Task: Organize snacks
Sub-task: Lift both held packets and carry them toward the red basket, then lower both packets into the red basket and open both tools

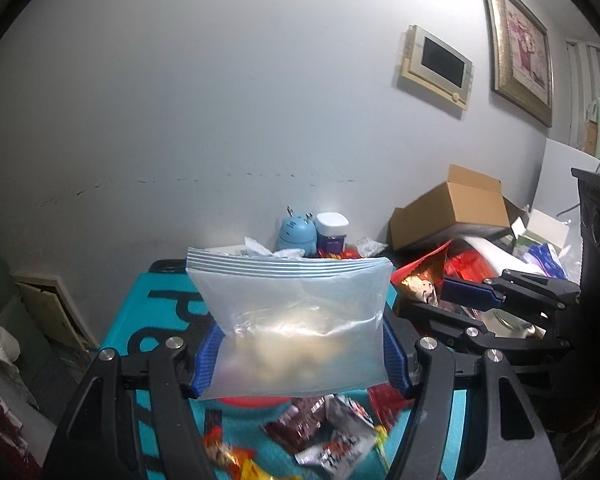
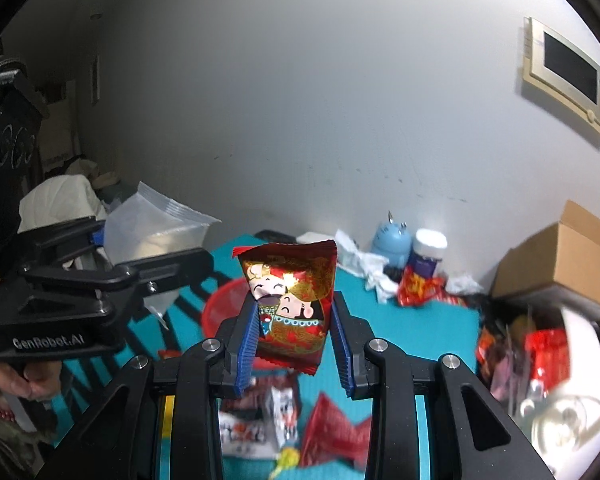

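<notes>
**Mei:** Left gripper (image 1: pixel 300 354) is clamping a clear zip bag (image 1: pixel 296 320) by its lower half, blue pads pressing on both side edges. The bag is standing upright above the teal mat (image 1: pixel 120 344), its ridged zip strip on top, something pale lying in the bottom.

**Jon:** And the other one?

**Mei:** Right gripper (image 2: pixel 296 344) is pinching a red and gold snack packet (image 2: pixel 290 304), jaws narrow, the packet sticking up above the fingers. It is hanging to the right of the bag, over the red basket (image 2: pixel 220 308).

**Jon:** So which step is this?

**Mei:** I judge they are bagging one snack. More wrappers (image 1: pixel 332 432) are lying loose on the near part of the mat, so the sorting looks far from finished.

**Jon:** What does the next move need?

**Mei:** The bag's mouth looks closed. It probably needs opening before the packet can drop in, and both grippers are occupied.
</notes>
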`<state>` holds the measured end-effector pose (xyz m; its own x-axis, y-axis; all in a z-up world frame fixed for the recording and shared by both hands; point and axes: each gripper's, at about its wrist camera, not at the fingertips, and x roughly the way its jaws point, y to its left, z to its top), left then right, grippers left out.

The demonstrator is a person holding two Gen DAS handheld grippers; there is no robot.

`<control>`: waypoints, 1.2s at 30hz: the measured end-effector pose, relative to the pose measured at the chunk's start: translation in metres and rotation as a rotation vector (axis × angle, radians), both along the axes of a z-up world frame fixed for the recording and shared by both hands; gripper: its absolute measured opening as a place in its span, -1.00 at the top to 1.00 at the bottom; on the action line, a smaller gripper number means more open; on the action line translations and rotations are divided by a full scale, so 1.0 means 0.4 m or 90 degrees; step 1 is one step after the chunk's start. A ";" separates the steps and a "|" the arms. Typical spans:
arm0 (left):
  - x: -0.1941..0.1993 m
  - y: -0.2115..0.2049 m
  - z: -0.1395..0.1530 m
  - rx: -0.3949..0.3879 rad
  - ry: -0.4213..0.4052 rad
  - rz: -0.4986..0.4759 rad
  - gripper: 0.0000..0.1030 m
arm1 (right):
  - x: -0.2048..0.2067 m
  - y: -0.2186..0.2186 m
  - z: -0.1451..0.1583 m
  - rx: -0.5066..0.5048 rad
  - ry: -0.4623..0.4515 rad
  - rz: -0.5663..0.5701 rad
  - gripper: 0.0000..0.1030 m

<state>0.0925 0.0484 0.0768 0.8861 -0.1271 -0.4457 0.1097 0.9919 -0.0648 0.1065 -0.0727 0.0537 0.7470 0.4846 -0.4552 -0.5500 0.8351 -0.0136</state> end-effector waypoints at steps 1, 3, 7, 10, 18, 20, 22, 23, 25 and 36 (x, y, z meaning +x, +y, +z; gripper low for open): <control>0.014 0.007 0.002 -0.001 -0.004 0.003 -0.27 | 0.013 0.007 0.003 0.003 -0.001 0.002 0.36; 0.042 0.022 0.007 -0.003 -0.011 0.011 -0.27 | 0.039 0.021 0.007 0.004 -0.004 0.005 0.36; 0.098 0.051 0.014 -0.004 -0.021 0.028 -0.27 | 0.094 0.051 0.008 0.009 -0.002 0.015 0.36; 0.140 0.072 0.014 0.004 -0.029 0.047 -0.27 | 0.146 0.071 0.008 0.031 0.007 0.011 0.36; 0.251 0.135 -0.064 -0.008 0.014 0.096 -0.27 | 0.255 0.110 -0.053 0.025 0.041 0.005 0.36; 0.277 0.142 -0.094 -0.001 0.038 0.100 -0.27 | 0.277 0.117 -0.083 0.017 0.058 0.007 0.36; 0.296 0.148 -0.117 0.001 0.055 0.100 -0.27 | 0.294 0.125 -0.103 0.002 0.071 0.005 0.36; 0.307 0.149 -0.130 -0.001 0.067 0.101 -0.27 | 0.302 0.128 -0.112 -0.002 0.074 0.006 0.36; 0.329 0.151 -0.157 -0.001 0.092 0.101 -0.27 | 0.313 0.136 -0.129 -0.011 0.082 0.010 0.36; 0.402 0.147 -0.271 0.032 0.207 0.123 -0.27 | 0.361 0.168 -0.217 -0.055 0.137 0.013 0.36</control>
